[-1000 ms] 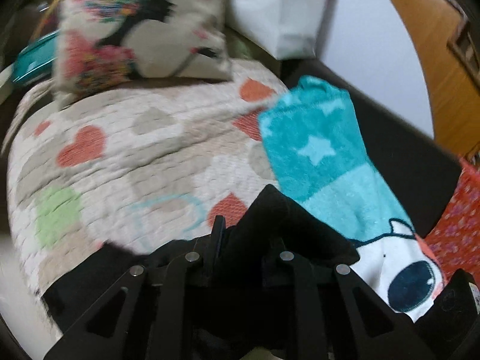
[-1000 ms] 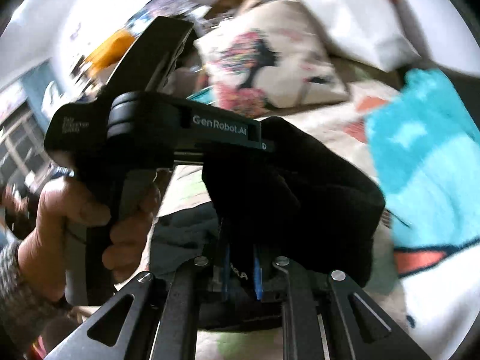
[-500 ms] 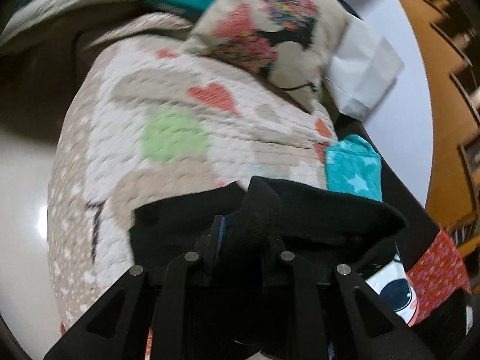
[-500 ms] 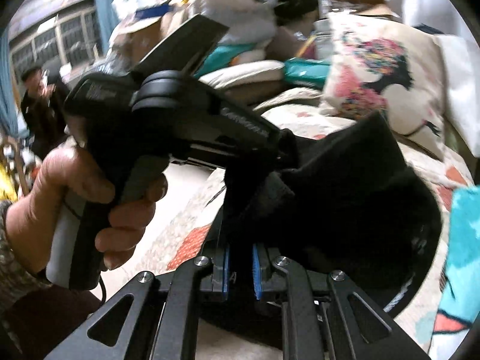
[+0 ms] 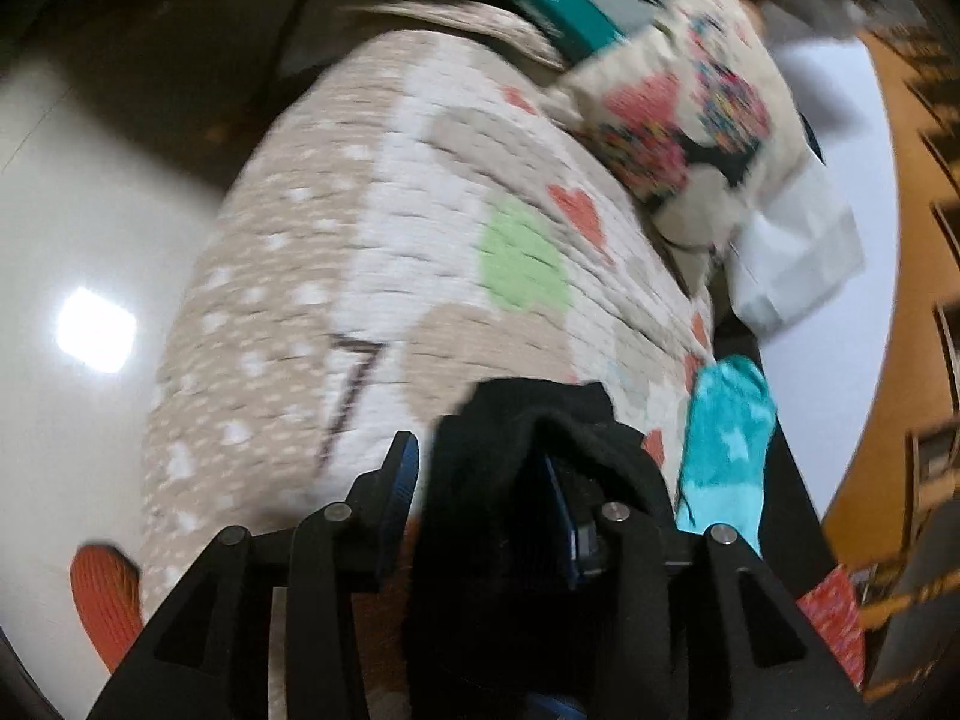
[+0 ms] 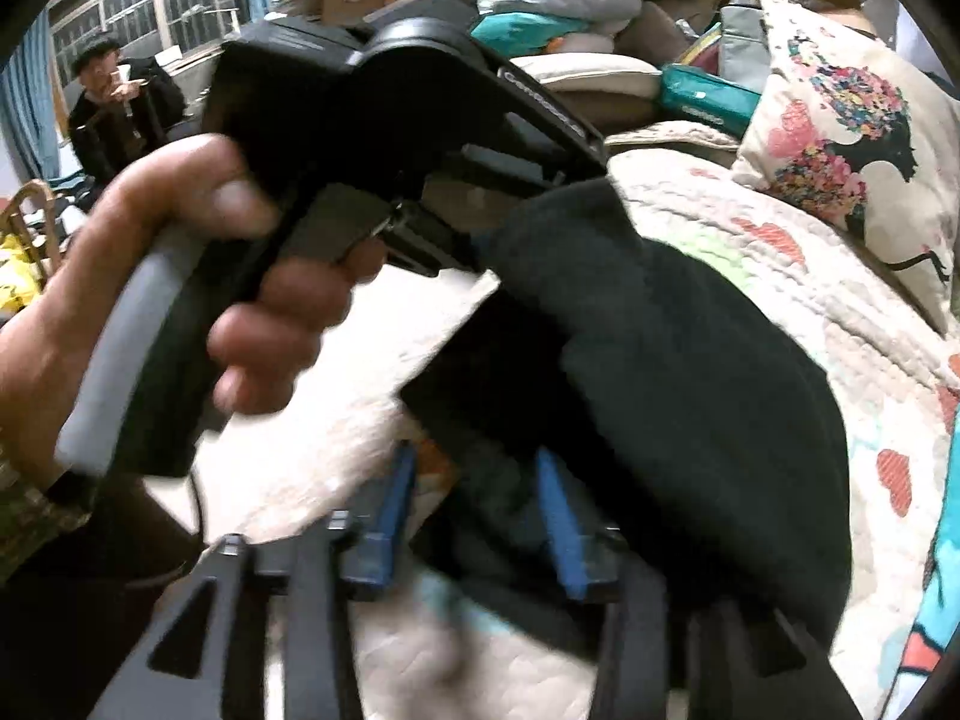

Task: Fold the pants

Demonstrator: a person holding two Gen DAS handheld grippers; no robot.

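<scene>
Since half a second ago both sets of fingers have spread: they were pinched tight on the black cloth, now there is a wide gap on each side.

Left gripper (image 5: 477, 480): I read its fingers (image 5: 401, 471) as wide apart. The pants (image 5: 528, 480) sit bunched in the gap, draped over the right-hand finger; the left-hand one stands clear of the cloth. Whether the cloth is gripped at all, I cannot tell. View is blurred and has swung further toward the floor (image 5: 78, 240) side of the quilt (image 5: 390, 210).

Right gripper (image 6: 480, 498): blue fingers (image 6: 555, 516) wide apart, dark cloth slack between them, lying against the right-hand one. The pants (image 6: 690, 390) hang in a thick fold over the quilt (image 6: 780, 300), running up to the left gripper's body, held in the left hand (image 6: 180, 300).

Pillow (image 5: 690, 120) and teal towel (image 5: 726, 438) lie beyond the pants.
</scene>
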